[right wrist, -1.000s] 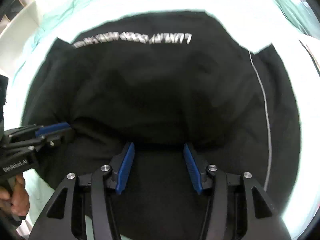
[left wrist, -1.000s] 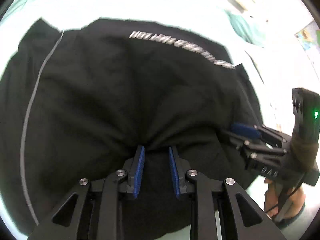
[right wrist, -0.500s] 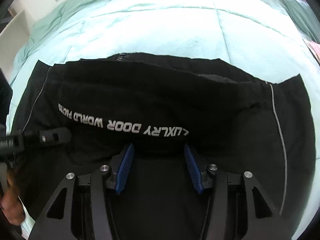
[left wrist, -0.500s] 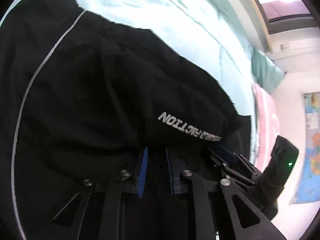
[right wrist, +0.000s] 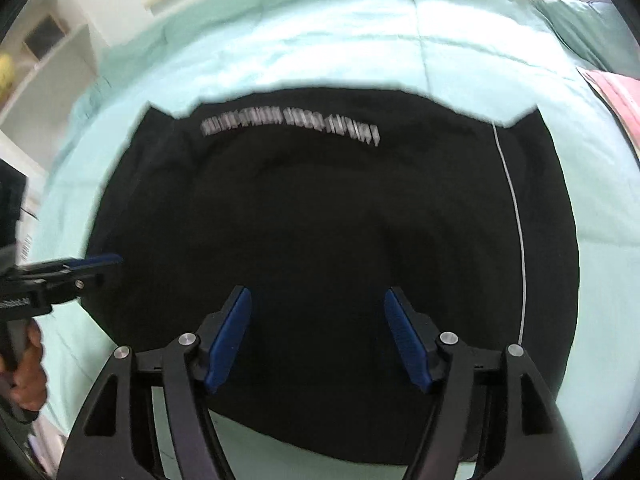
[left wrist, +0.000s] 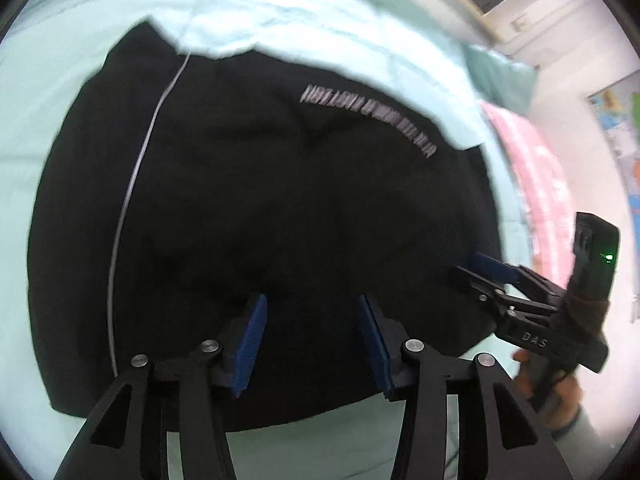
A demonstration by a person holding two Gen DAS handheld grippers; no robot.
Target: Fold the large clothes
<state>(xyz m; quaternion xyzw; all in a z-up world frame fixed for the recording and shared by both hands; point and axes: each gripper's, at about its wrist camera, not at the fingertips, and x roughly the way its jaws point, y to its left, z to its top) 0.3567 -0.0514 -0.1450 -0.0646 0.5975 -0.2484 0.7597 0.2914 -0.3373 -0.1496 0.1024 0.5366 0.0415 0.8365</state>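
A large black fabric garment [left wrist: 280,216] with a thin white piping line and a row of pale printed letters lies spread in a folded heap on a pale mint-green quilted bedspread [right wrist: 320,32], filling the middle of both wrist views. The lettering runs near its far edge, at twelve o'clock from the right gripper and at one o'clock from the left.

The left gripper [left wrist: 312,332] hovers over the near part of the cloth with its blue-padded fingers spread apart and nothing between them. The right gripper [right wrist: 318,332] is likewise released, its pads wide apart above the black cloth, and it appears in the left view at three o'clock, by the garment's right edge.

The garment looks soft, limp and fairly thick; it should drape and sag when lifted, and layers may slide over each other. A sensible hold would be on the near hem or outer corners, at seven and five o'clock, pinching all layers together so the fold carries evenly. The dark cloth hides its creases, so layer edges are hard to read.

The bedspread is cushioned and will give under pressure. At two o'clock in the left view lie a teal pillow [left wrist: 500,76] and a pink patterned cloth [left wrist: 532,176]; a colourful wall poster [left wrist: 620,120] hangs beyond. Pale shelving [right wrist: 44,60] stands at ten o'clock in the right view.
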